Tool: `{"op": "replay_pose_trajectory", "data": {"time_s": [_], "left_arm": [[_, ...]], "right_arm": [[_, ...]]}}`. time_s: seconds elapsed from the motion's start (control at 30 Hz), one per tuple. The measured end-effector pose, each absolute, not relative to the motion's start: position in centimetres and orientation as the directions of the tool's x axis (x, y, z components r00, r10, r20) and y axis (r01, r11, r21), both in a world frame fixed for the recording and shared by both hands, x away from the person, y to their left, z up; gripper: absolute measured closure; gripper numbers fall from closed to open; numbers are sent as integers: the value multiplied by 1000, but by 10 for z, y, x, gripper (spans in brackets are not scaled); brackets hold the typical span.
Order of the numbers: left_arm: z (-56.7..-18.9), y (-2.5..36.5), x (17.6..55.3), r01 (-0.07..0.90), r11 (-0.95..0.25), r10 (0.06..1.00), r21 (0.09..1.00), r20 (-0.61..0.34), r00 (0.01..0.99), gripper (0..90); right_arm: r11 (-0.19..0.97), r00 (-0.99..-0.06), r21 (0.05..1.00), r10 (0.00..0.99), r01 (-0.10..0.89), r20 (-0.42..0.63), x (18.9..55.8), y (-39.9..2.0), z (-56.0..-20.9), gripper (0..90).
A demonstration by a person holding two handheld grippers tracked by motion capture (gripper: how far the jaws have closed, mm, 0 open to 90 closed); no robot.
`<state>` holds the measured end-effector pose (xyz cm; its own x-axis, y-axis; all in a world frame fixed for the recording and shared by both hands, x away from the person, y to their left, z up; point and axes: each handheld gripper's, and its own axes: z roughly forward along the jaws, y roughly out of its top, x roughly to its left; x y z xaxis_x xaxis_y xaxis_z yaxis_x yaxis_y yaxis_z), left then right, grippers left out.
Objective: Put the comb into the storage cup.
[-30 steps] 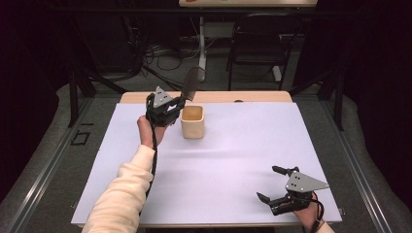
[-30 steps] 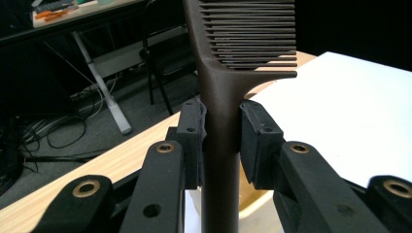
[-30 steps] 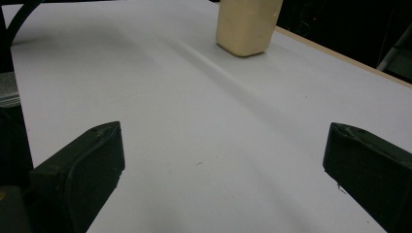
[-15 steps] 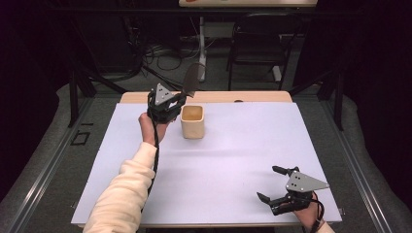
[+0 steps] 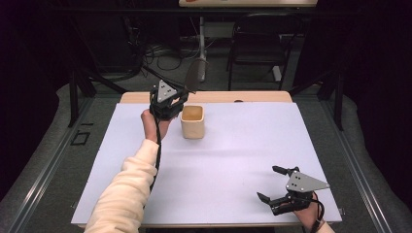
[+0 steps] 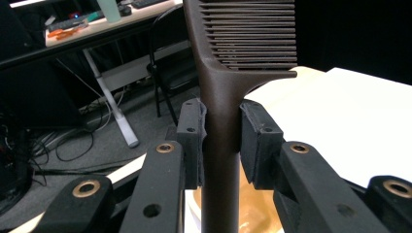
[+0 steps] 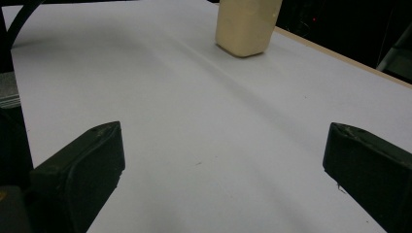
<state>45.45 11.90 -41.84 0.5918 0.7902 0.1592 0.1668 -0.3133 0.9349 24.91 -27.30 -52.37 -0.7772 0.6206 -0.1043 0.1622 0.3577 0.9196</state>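
Comb (image 6: 221, 73) is the thing in hand: the left gripper (image 5: 167, 103) has its fingers (image 6: 192, 141) closed narrow on the comb's plain handle, one pad pressing each side, just below where the teeth begin. In the left gripper view the handle runs straight up between the pads, its long axis in line with the fingers, with the toothed part above them and the tail of the handle going down past them. In the high view the comb (image 5: 193, 76) leans up and away from the person, toothed end highest, out beyond the far edge of the tabletop (image 5: 233, 160).

The relation that matters is comb to cup (image 5: 192, 122). The cup stands upright on the tabletop just beside the left gripper, on its right, and its tan inside shows right under the handle's lower end in the left gripper view (image 6: 252, 208). Whether that end is already within the rim or just above it I cannot tell. To my eye the next move is a short one, straight down along the handle's axis, keeping the tail over the mouth.

The right gripper (image 5: 284, 194) rests well apart at the near right corner, fingers (image 7: 80, 167) spread wide with nothing between them, so the left hand is by far the nearer to the cup
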Motion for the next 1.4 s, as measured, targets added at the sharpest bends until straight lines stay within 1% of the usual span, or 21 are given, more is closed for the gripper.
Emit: {"op": "replay_pose_trajectory", "data": {"time_s": [1.4], "left_arm": [[-427,112,466,139,-290,792,947,156,590,726]], "right_arm": [[353,-778,921,621,164,-99,249,-273,-524,10]]}}
